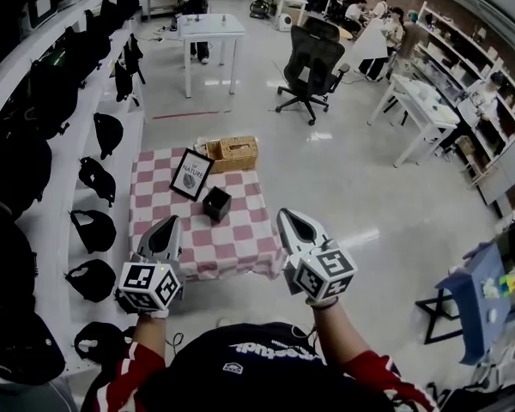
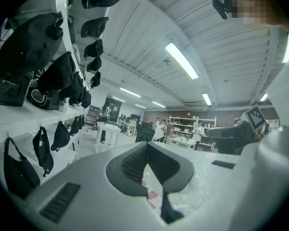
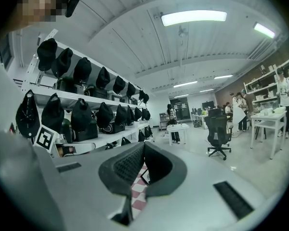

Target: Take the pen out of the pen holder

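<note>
The black pen holder (image 1: 216, 202) stands near the middle of the low desk (image 1: 154, 197), on its pink-and-white checked cloth; whether a pen sits in it is too small to tell. Just behind it leans a framed "NATURE" picture (image 1: 191, 174), and a wicker basket (image 1: 233, 153) sits at the far edge. The left hand-held gripper (image 1: 168, 225) and right hand-held gripper (image 1: 290, 220) hover over the near edge, well apart from the holder, both with jaws pressed together and nothing between them.
</note>
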Tool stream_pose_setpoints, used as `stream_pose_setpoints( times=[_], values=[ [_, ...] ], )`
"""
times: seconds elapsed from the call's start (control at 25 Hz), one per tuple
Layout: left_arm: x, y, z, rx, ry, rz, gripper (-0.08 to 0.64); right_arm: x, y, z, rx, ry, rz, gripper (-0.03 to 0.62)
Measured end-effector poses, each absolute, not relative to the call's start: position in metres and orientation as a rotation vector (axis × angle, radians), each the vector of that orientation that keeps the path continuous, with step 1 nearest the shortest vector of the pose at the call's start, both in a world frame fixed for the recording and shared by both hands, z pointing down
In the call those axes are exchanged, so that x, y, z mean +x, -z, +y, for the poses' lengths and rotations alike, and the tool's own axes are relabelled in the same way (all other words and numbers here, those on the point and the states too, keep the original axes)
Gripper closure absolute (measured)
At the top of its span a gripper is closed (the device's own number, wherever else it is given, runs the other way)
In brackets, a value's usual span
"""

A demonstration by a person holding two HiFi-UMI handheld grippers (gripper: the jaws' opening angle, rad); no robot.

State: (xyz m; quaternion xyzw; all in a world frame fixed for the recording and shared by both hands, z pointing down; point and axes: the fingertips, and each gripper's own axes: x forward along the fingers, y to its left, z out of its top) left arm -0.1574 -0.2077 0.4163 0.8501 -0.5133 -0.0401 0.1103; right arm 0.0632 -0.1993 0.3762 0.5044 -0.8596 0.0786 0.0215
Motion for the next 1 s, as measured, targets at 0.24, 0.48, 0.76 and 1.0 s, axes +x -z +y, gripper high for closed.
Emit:
stream_pose_setpoints(
  times=[0.24, 0.48, 0.76, 1.0],
  values=[
    [-0.151, -0.418, -0.223, 2.504, 0.120, -1.490, 0.557, 0.064, -0.379, -0.213, 1.556, -0.258, -2.659, 0.597],
    [-0.143, -0.408, -0.238, 2.536, 0.155, -1.475, 0.557, 0.061, -0.378, -0.236, 1.511, -0.256, -2.686, 0.597],
    [-0.144, -0.409, -0.254, 2.538, 0.134, -1.532, 0.555, 0.060, -0.376, -0.250, 1.481, -0.253, -2.715, 0.596],
    [-0.128, -0.416, -0.261, 2.568, 0.141, -1.439, 0.452, 0.065, -0.380, -0.255, 1.488, -0.259, -2.701, 0.596]
  ],
)
